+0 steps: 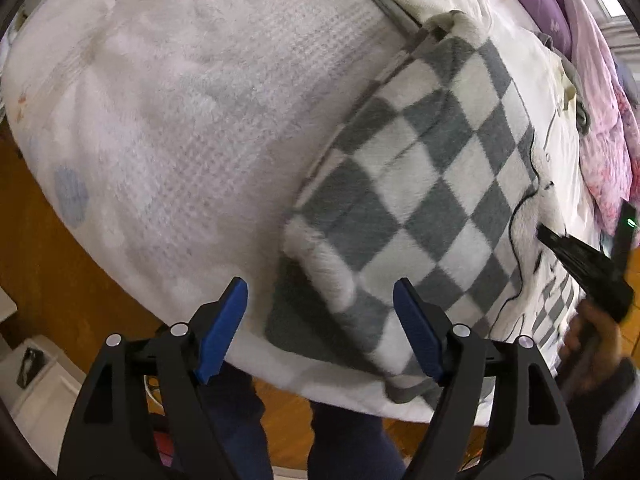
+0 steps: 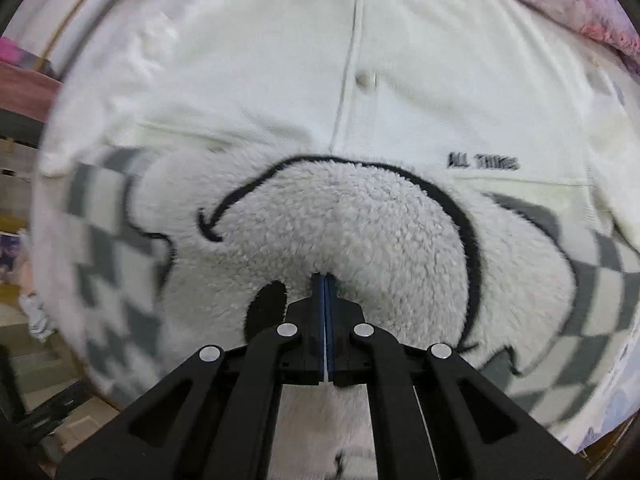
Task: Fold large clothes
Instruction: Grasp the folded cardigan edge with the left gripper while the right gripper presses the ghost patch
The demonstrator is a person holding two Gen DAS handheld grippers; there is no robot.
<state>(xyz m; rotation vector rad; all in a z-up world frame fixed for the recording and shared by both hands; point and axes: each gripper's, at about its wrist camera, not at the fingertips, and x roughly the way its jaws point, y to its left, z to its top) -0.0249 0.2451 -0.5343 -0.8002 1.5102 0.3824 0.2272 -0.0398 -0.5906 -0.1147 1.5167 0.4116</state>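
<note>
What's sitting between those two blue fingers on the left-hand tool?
In the left wrist view, the open left gripper frames the checkered sleeve edge lying on the bedsheet below; nothing is pinched.

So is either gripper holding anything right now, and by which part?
The left gripper is open and empty. The right gripper is shut, tips against the jacket's fluffy patch; a pinch cannot be told.

Closed right gripper against fleece jacket

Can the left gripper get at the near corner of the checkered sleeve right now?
Probably yes: the left gripper is open with nothing between its jaws, and the checkered sleeve corner lies uncovered just ahead on the bed.
</note>
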